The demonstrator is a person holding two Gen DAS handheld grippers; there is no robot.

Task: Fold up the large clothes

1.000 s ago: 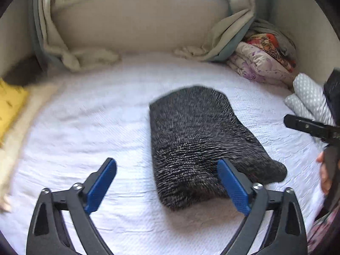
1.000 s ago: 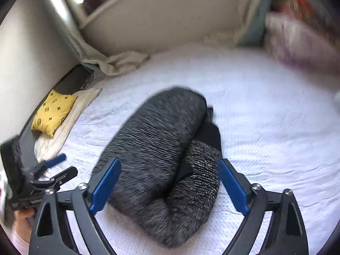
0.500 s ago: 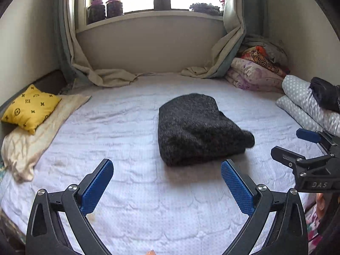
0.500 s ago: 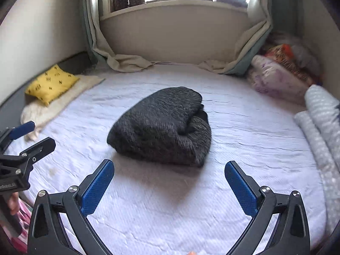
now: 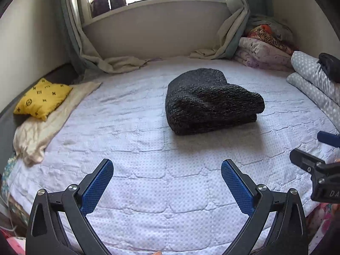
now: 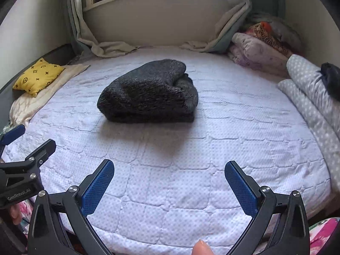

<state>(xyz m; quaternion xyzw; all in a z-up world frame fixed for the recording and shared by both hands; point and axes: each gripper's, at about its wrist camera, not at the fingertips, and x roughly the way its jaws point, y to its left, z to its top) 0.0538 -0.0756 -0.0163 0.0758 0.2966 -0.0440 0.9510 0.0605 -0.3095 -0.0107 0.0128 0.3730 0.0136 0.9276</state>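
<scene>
Now pulled well back from the sweater [image 5: 212,102], both the left gripper [image 5: 167,182] and right gripper [image 6: 169,184] hanging with jaws wide, holding nothing. Left folded mid-bed [image 5: 148,170], untouched. Likely done: folding finished, hands withdrawn from a second ago's close hover.

Left gripper [image 5: 167,183]: black frame arms, blue textured pads [image 5: 96,186], silver round-head screws at the pivots. Right gripper [image 6: 169,184]: identical build, with triangular cut-outs in the frame. White lettering marks each gripper's black body when seen from the other's camera, partly cut off.
</scene>
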